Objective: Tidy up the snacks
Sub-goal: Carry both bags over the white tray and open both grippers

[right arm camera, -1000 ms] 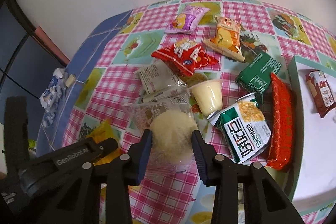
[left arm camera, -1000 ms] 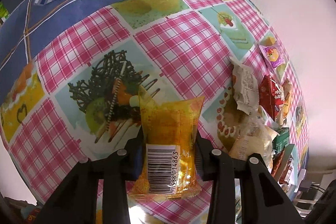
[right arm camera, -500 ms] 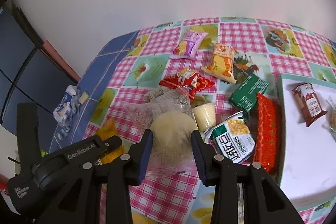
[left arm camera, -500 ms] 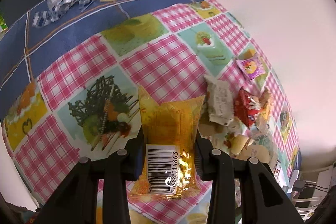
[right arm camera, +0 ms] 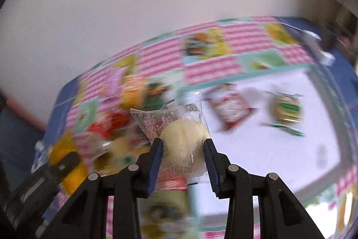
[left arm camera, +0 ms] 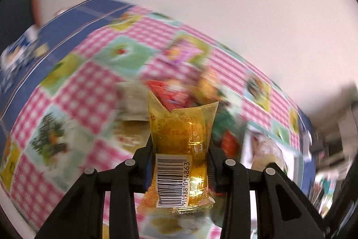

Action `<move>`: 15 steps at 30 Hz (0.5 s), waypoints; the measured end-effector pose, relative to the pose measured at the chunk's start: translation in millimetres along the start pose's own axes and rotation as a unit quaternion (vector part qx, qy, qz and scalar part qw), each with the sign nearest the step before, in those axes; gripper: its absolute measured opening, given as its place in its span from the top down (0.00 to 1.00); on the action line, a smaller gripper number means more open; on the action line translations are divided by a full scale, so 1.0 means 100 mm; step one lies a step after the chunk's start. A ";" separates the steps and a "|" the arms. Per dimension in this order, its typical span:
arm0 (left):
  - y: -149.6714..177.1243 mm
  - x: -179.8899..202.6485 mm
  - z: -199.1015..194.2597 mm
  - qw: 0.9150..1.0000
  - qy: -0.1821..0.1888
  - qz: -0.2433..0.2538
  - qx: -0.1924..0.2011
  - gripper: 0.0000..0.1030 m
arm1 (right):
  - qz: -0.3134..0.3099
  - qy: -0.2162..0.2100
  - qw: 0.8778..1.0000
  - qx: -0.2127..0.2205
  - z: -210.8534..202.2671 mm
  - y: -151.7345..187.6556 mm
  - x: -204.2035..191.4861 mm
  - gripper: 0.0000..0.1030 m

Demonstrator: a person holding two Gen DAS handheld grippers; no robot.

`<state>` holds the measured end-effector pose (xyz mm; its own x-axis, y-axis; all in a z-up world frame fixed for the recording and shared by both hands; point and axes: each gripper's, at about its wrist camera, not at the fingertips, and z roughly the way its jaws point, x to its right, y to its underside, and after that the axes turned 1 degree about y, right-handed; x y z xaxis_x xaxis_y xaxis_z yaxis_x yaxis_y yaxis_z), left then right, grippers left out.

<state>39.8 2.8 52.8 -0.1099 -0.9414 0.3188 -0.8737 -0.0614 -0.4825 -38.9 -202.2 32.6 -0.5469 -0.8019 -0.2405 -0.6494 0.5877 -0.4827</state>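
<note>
My left gripper (left arm camera: 180,149) is shut on a yellow snack packet (left arm camera: 180,149) with a barcode label, held above the table. My right gripper (right arm camera: 182,145) is shut on a clear packet with a round pale bun (right arm camera: 182,140), held above the left edge of a white tray (right arm camera: 279,162). The tray holds a red-and-white packet (right arm camera: 228,108) and a green-and-yellow packet (right arm camera: 287,111). A blurred pile of snacks (left arm camera: 185,91) lies beyond the yellow packet; it also shows in the right wrist view (right arm camera: 116,124). The left gripper's body (right arm camera: 38,187) shows at lower left of the right view.
The table has a pink checked cloth with food pictures (left arm camera: 89,86) and a blue border (left arm camera: 73,21). A blue-and-white wrapper (left arm camera: 18,53) lies at its far left. A pale wall (left arm camera: 223,3) stands behind. The tray shows blurred at right in the left view (left arm camera: 268,149).
Both grippers have swung right with their packets still held. The right gripper now faces the white tray; the snack pile has shifted left in its view. Both views are motion-blurred.
</note>
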 end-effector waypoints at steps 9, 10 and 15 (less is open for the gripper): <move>0.42 1.05 0.21 0.988 0.077 0.126 -0.047 0.61 | 0.112 0.096 0.989 -0.016 -0.06 -0.06 1.04 0.61; 0.48 1.14 0.25 0.986 0.082 0.138 -0.053 0.61 | 0.122 0.107 0.987 -0.016 -0.07 -0.08 1.15 0.61; 0.66 1.43 0.41 0.977 0.098 0.176 -0.077 0.61 | 0.162 0.132 0.978 -0.021 -0.12 -0.09 1.55 0.61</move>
<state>-14.2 -149.3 32.8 -0.4917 -0.8130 0.3119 -0.8244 0.3193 -0.4674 -124.8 -330.4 10.0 -0.8417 -0.5198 -0.1465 -0.4367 0.8147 -0.3814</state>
